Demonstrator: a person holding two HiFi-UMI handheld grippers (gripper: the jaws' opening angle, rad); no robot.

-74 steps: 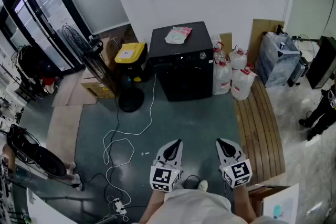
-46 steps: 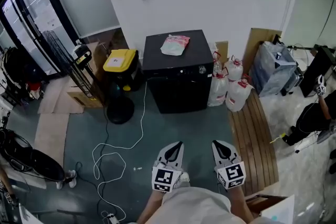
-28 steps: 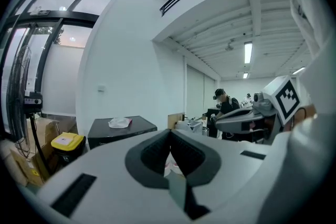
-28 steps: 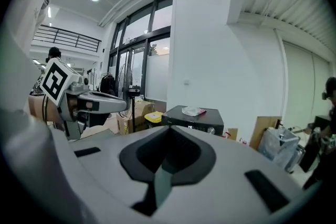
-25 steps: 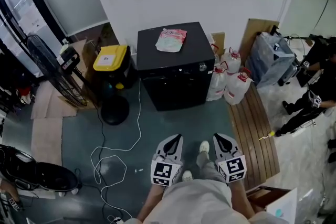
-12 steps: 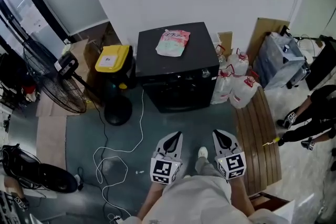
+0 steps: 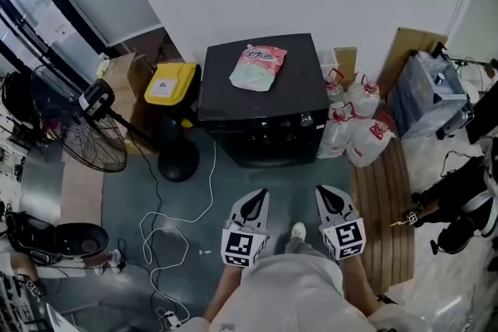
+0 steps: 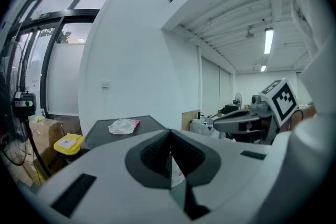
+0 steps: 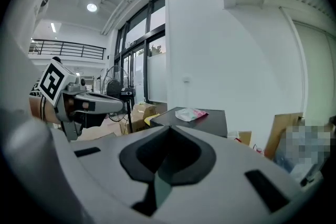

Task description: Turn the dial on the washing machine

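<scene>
Closer now than a moment ago, the black washing machine (image 7: 261, 101) stands by the wall, well ahead of both claws. Its small dial (image 7: 306, 120) is on the front, at the right. The left claw (image 7: 257, 198) and right claw (image 7: 324, 193) are squeezed tight and hold nothing. A pink bag (image 7: 258, 67) lies on top.
</scene>
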